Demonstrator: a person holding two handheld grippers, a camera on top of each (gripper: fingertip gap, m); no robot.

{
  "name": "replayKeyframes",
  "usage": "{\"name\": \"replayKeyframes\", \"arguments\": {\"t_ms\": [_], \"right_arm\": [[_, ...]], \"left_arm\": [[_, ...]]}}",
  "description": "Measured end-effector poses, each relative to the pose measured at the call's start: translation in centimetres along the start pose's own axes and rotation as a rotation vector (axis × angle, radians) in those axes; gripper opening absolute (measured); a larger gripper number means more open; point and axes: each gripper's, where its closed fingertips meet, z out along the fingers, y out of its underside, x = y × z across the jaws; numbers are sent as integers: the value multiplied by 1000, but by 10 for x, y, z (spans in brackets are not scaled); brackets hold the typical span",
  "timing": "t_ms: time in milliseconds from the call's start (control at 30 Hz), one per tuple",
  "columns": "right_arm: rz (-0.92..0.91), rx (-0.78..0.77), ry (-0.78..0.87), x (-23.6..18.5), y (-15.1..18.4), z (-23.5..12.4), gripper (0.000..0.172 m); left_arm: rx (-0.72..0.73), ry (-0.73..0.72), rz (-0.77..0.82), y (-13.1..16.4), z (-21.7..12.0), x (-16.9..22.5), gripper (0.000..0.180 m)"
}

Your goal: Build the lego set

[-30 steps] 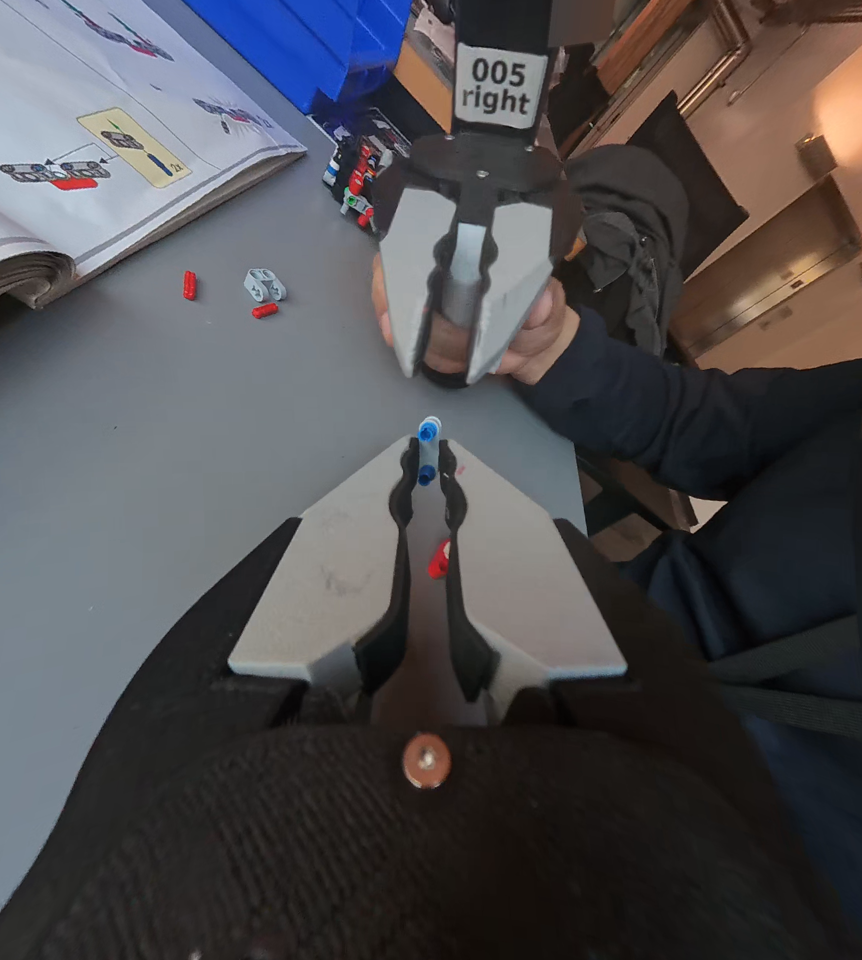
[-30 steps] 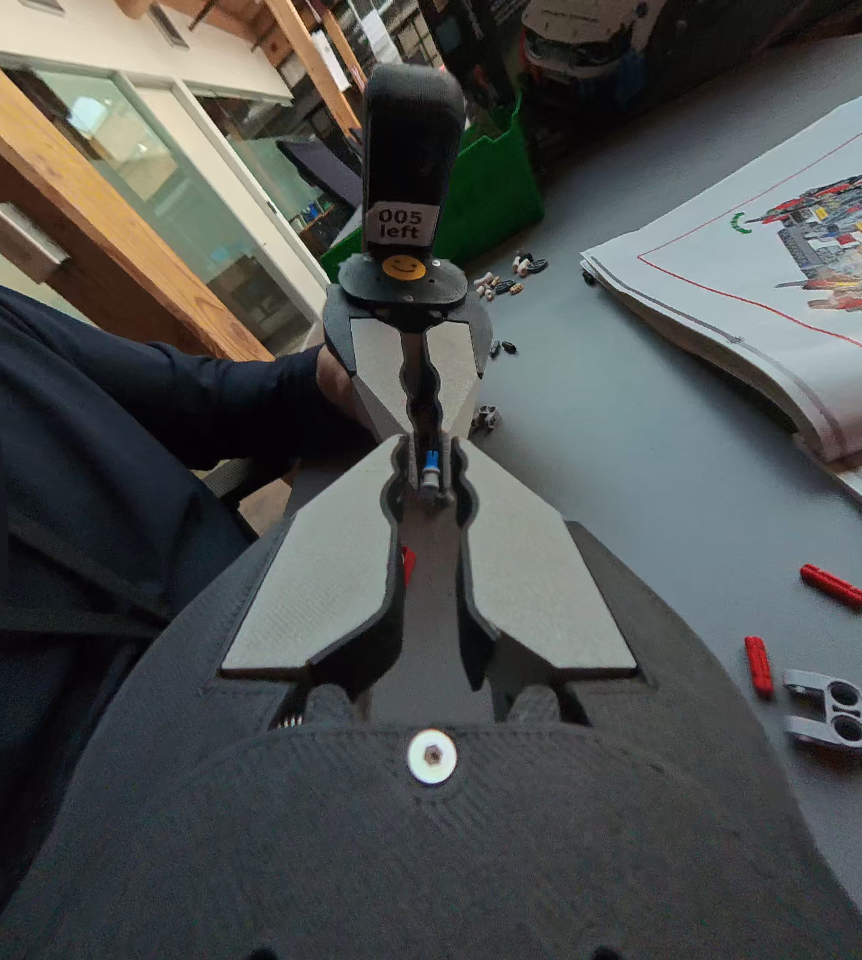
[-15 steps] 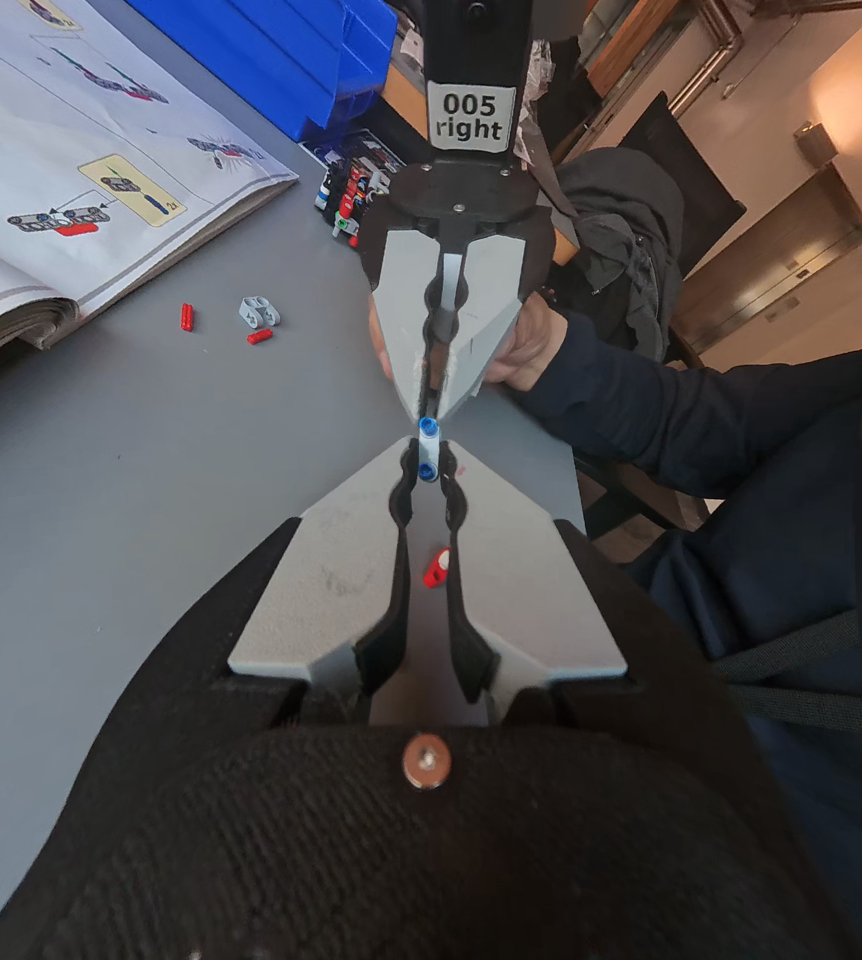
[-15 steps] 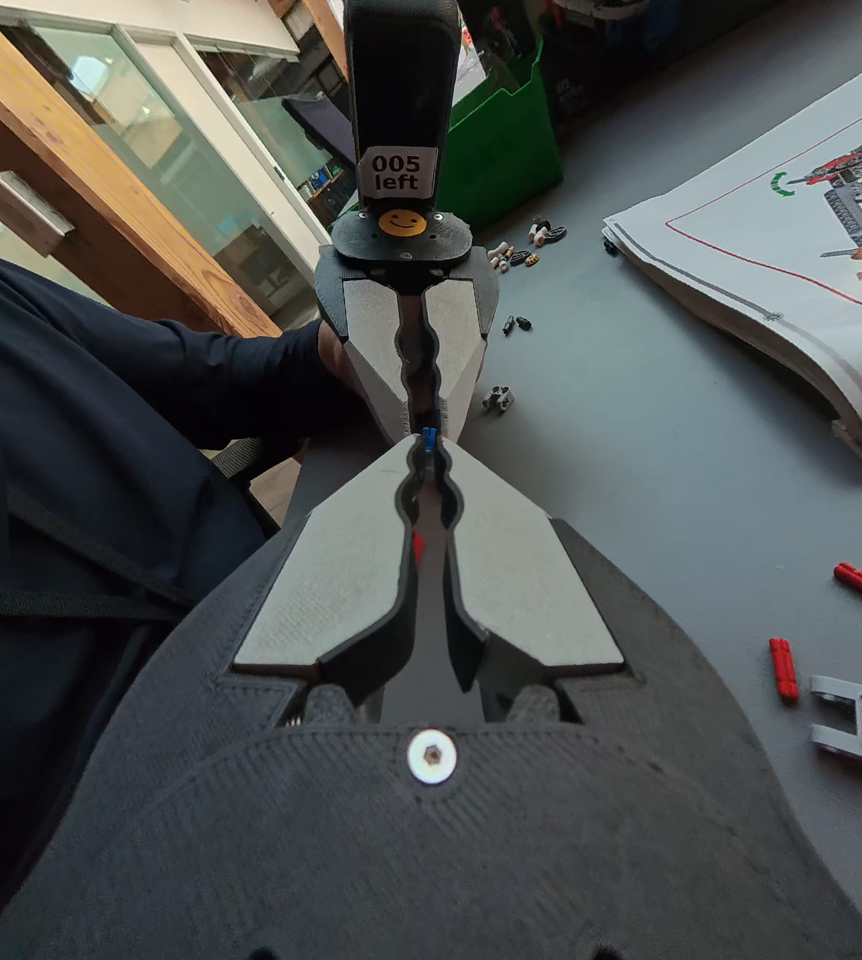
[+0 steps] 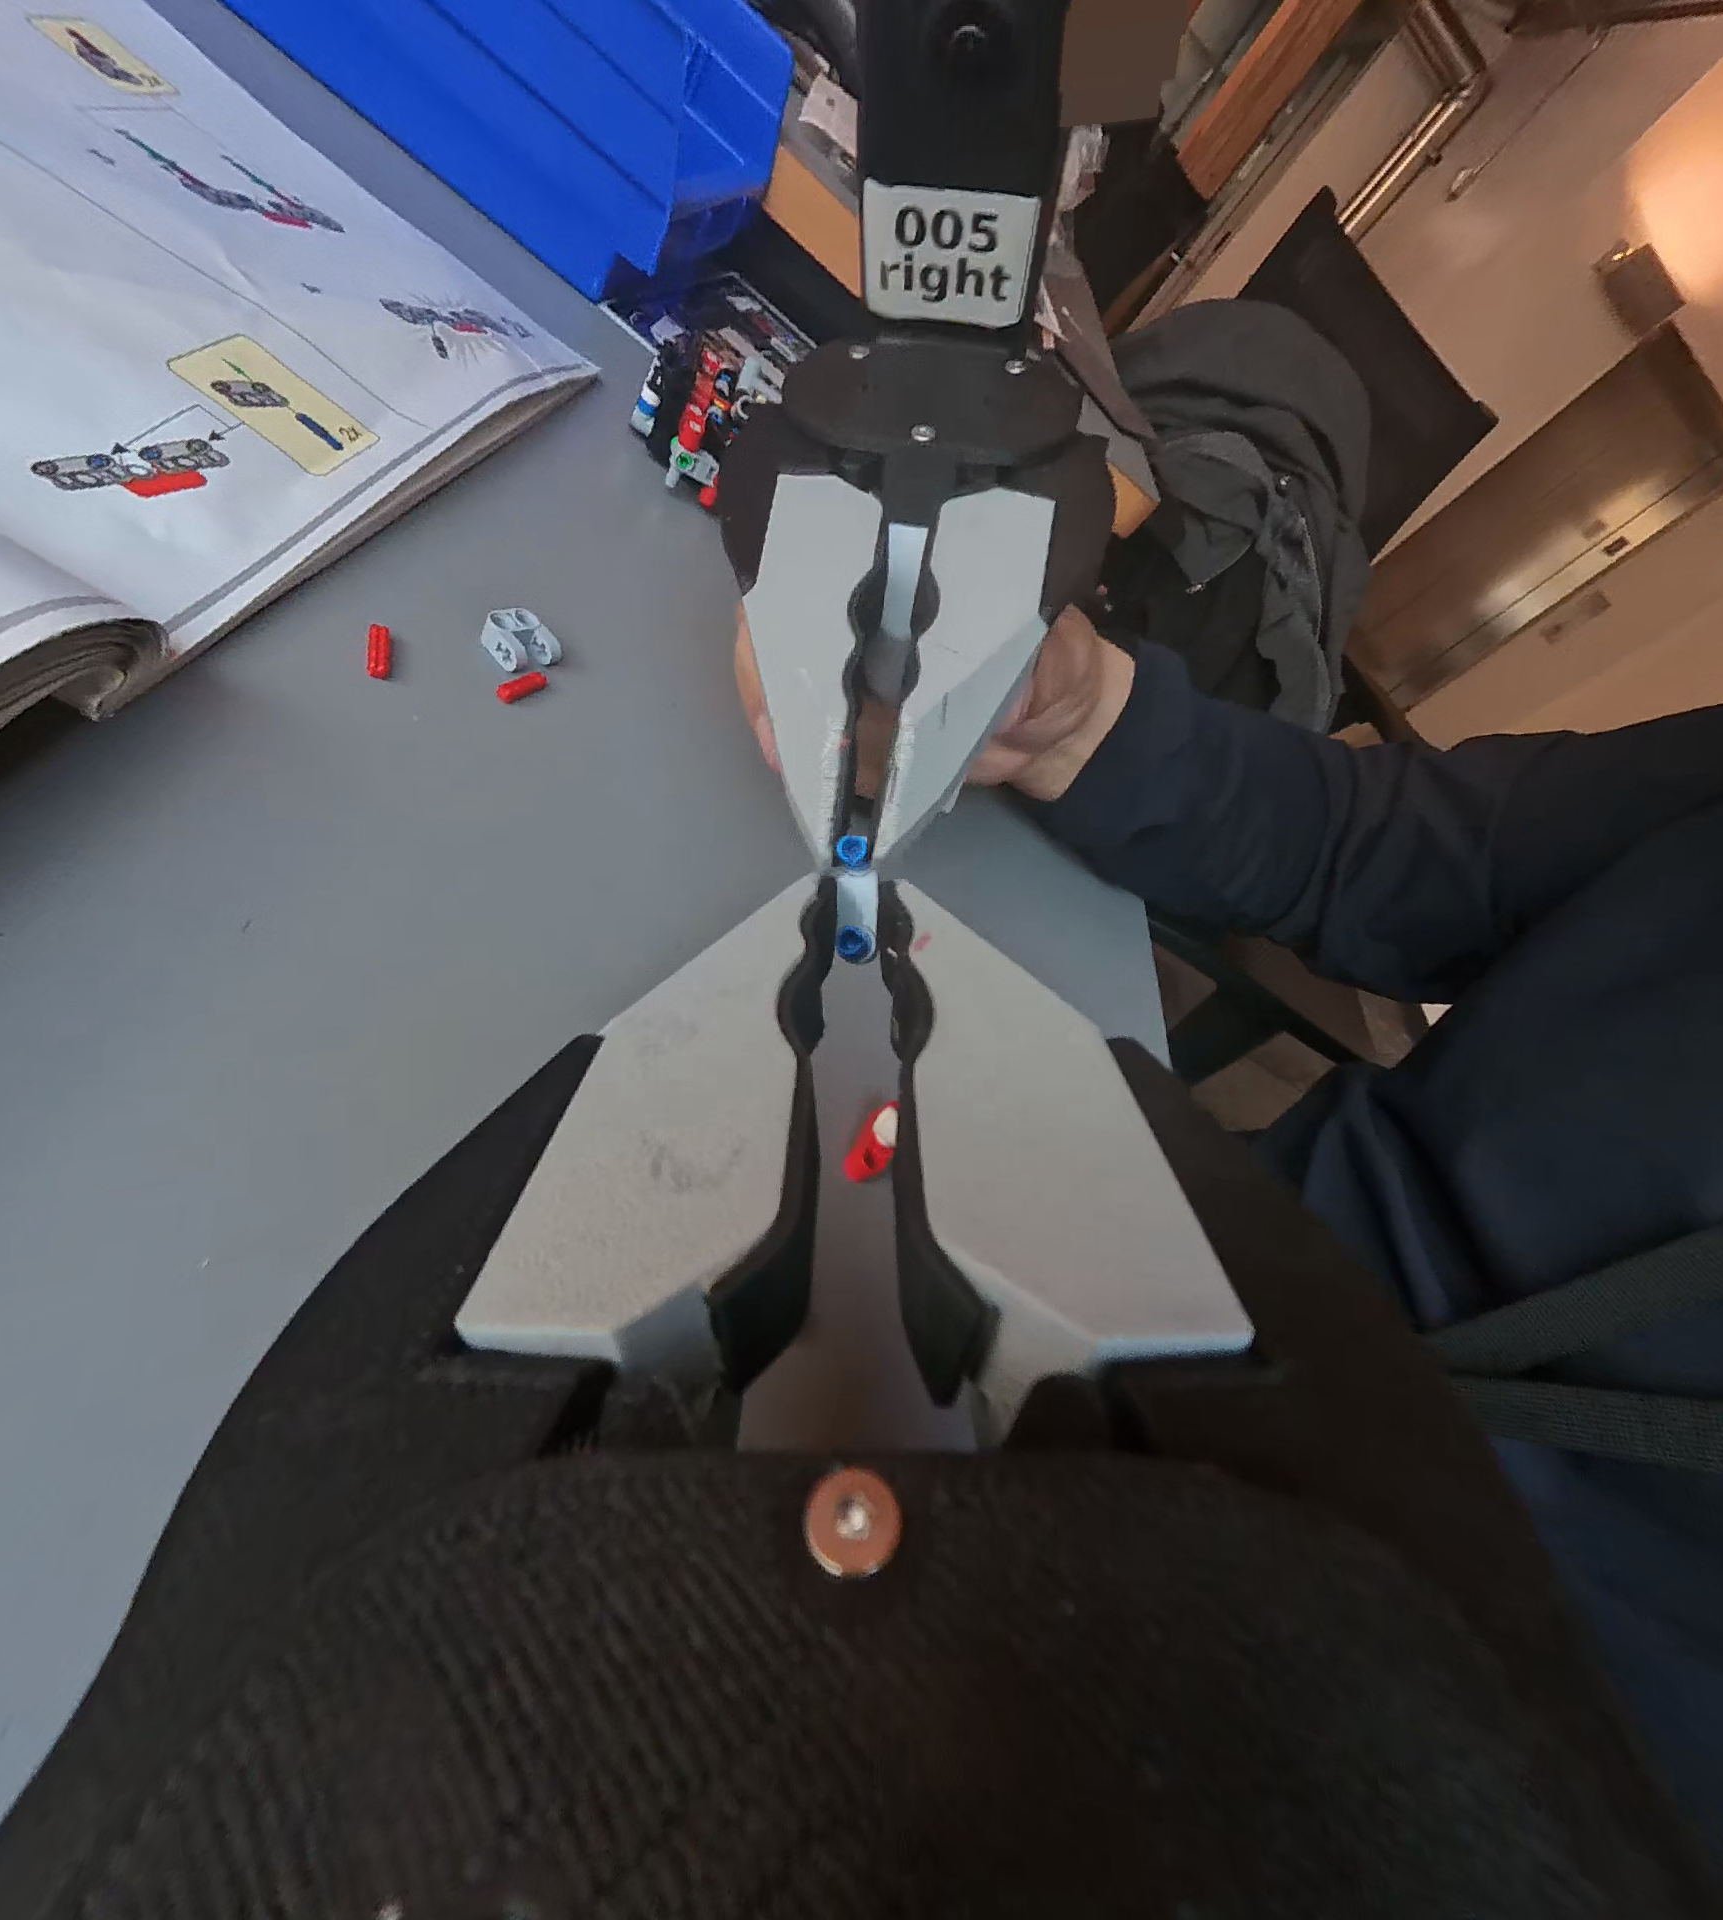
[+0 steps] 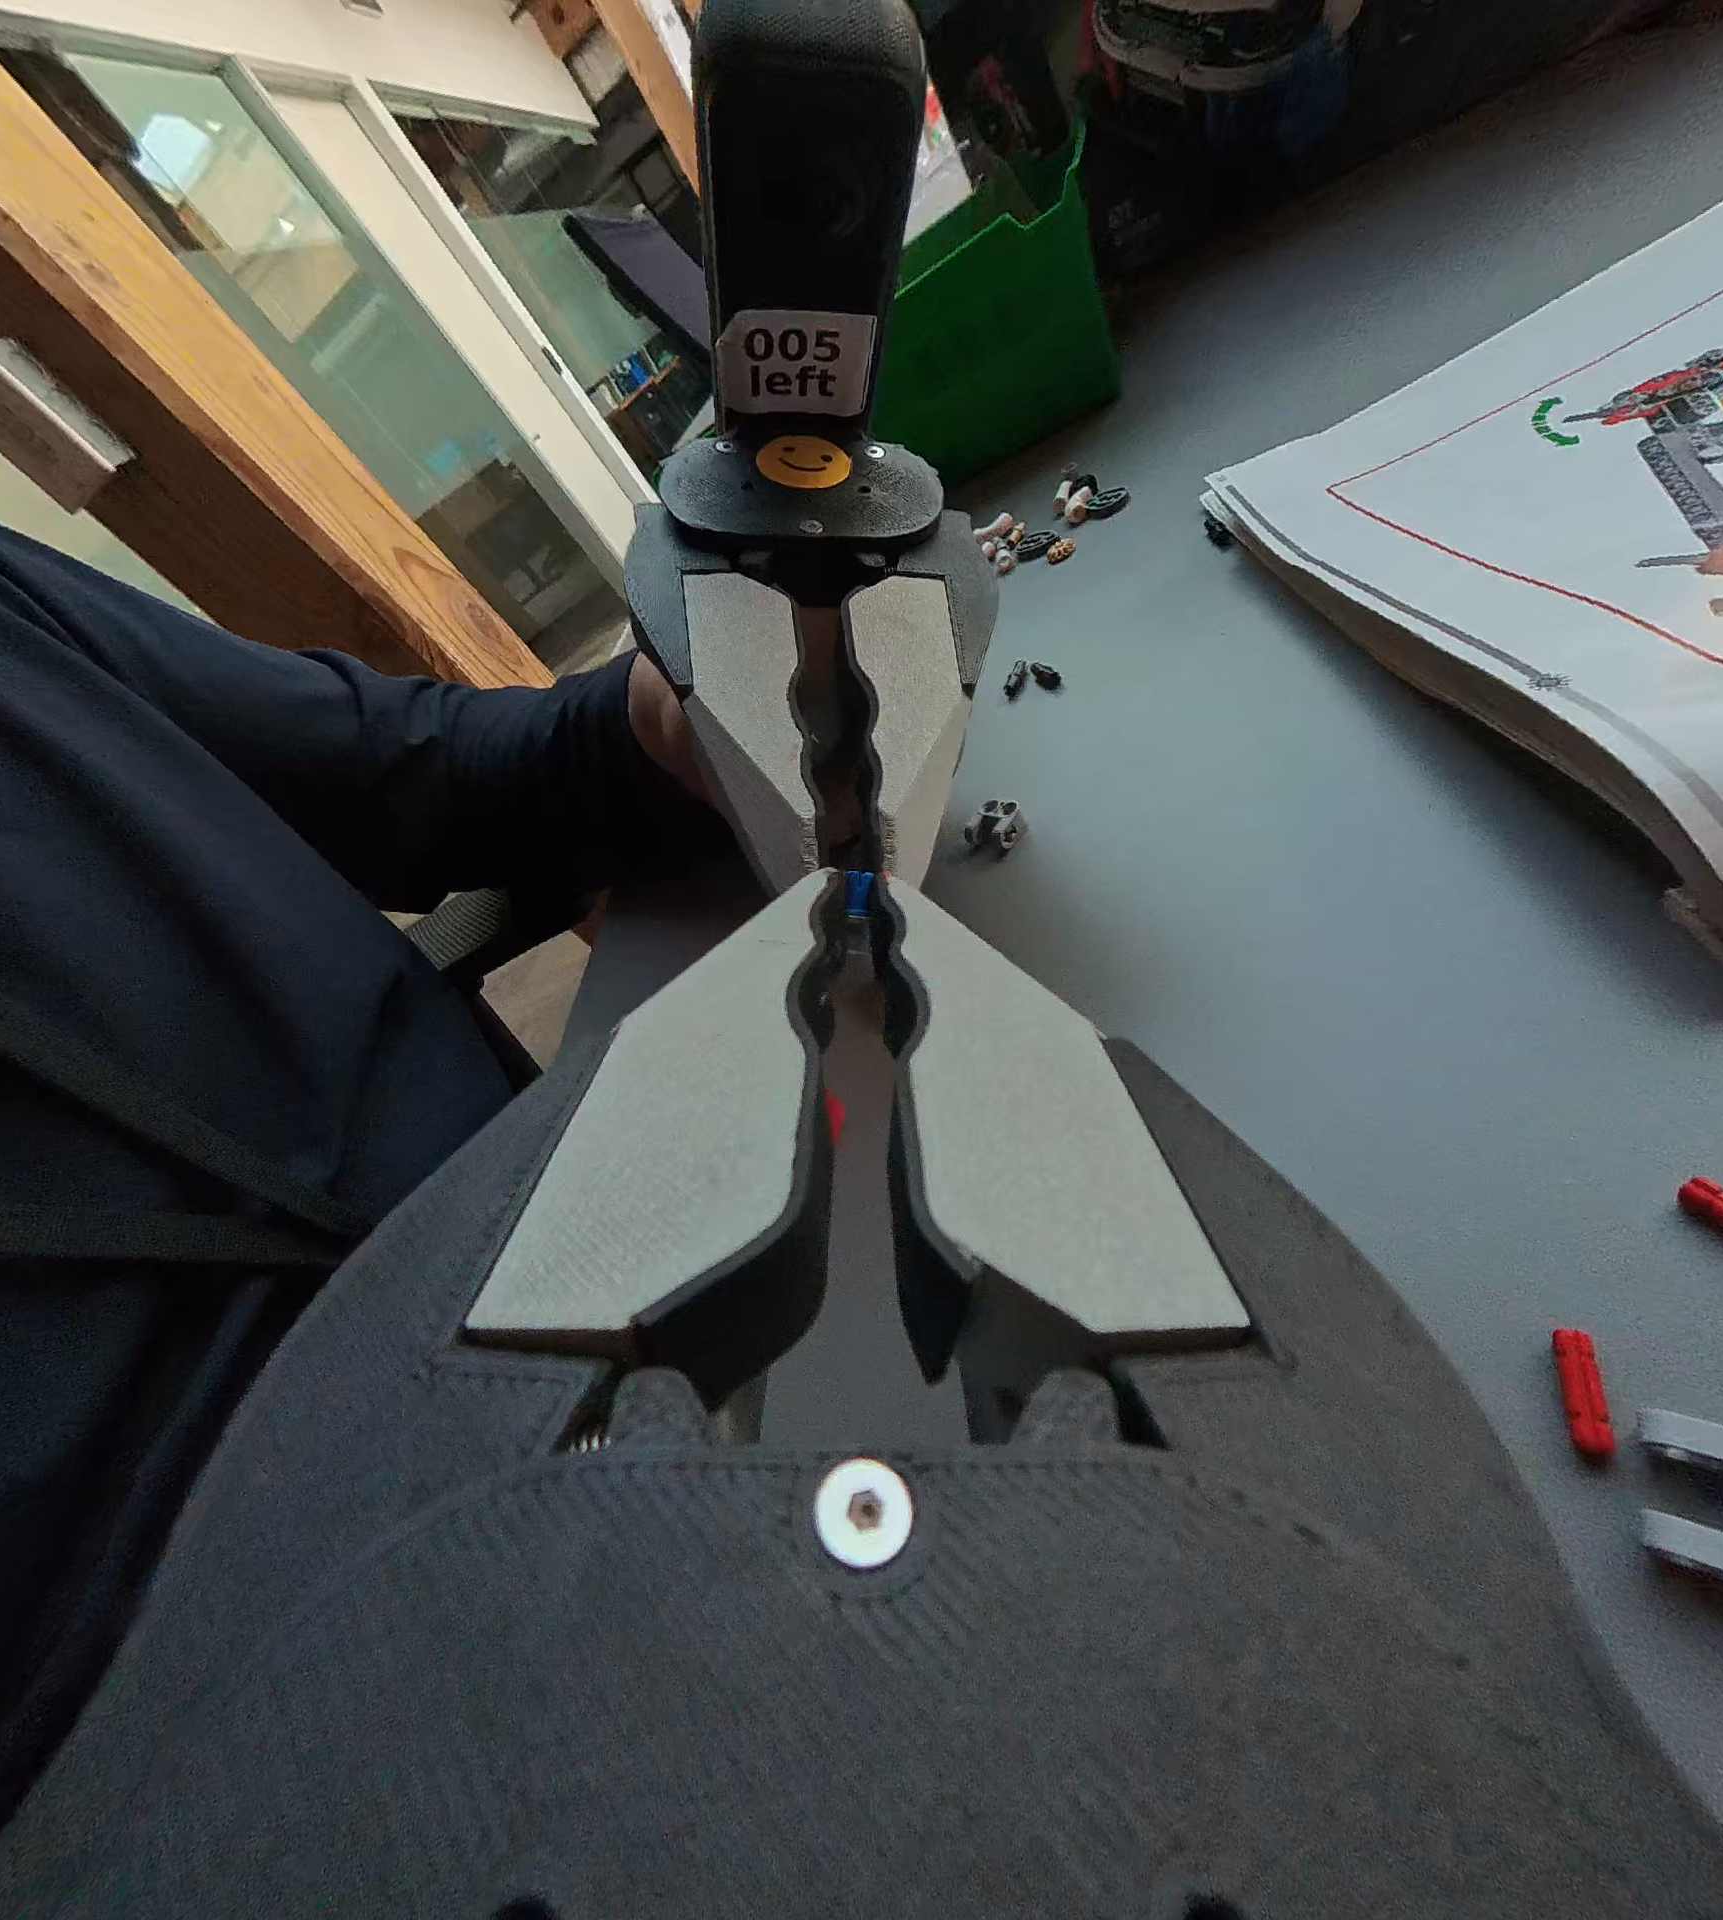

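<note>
My left gripper point(image 5: 854, 914) is shut on a small light grey connector point(image 5: 855, 900) with a blue pin point(image 5: 851, 943) in its lower hole, held above the grey table point(image 5: 317, 935). My right gripper point(image 5: 852, 831) meets it tip to tip from the far side and is shut on a second blue pin point(image 5: 850, 850) at the connector's upper end. In the right wrist view that blue pin point(image 6: 857, 894) sits pinched between my right gripper's point(image 6: 855, 902) fingertips, with the left gripper point(image 6: 844, 847) directly beyond. The connector is mostly hidden there.
An open instruction booklet point(image 5: 109, 364) lies at the left. Two red pins point(image 5: 378, 650) point(image 5: 521, 687) and a grey connector point(image 5: 521, 636) lie beside it. A red piece point(image 5: 872, 1143) lies under my left fingers. Blue bins point(image 5: 545, 125), a green bin point(image 6: 1002, 312) and small parts point(image 6: 1033, 540) stand at the back. Less than 4 cm separates the two grippers' tips. Between my left fingertips and the red piece point(image 5: 872, 1143) there is roughly 8 cm.
My right gripper was open and apart from the left one a second ago. It moved in to the left gripper's tip and shut on the upper blue pin. The left grasp is unchanged.
</note>
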Motion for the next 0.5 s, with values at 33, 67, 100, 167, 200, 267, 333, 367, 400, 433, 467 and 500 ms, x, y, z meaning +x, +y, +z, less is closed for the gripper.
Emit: {"name": "replayKeyframes", "arguments": {"t_ms": [33,67,100,167,200,267,333,367,400,433,467,500], "right_arm": [[9,18,-3,0,-2,-1,0],[17,35,-5,0,-4,-2,0],[25,48,-5,1,-5,-2,0],[37,87,9,4,-10,-5,0],[43,118,10,4,-14,-7,0],[53,154,19,7,-18,-10,0],[59,177,-2,4,-21,-10,0],[59,184,-6,3,-21,-8,0],[50,195,-7,1,-23,-7,0],[40,209,-8,0,-25,-7,0],[31,217,-5,0,-26,-7,0],[29,222,-2,0,-27,-7,0]], "left_arm": [[14,0,2,-2,-1,0,6],[26,-1,3,-4,-2,0,6],[33,0,3,-5,-3,0,6],[44,5,-3,-7,-4,0,11],[50,11,-10,-8,-4,0,12],[57,10,-19,-8,-3,-1,14],[80,8,-25,-12,-3,-2,18],[101,24,-25,-14,-3,0,14],[116,40,-27,-16,-3,2,6],[128,45,-31,-17,-4,3,5],[138,47,-35,-18,-5,3,5],[147,41,-32,-19,-6,3,5]]}}
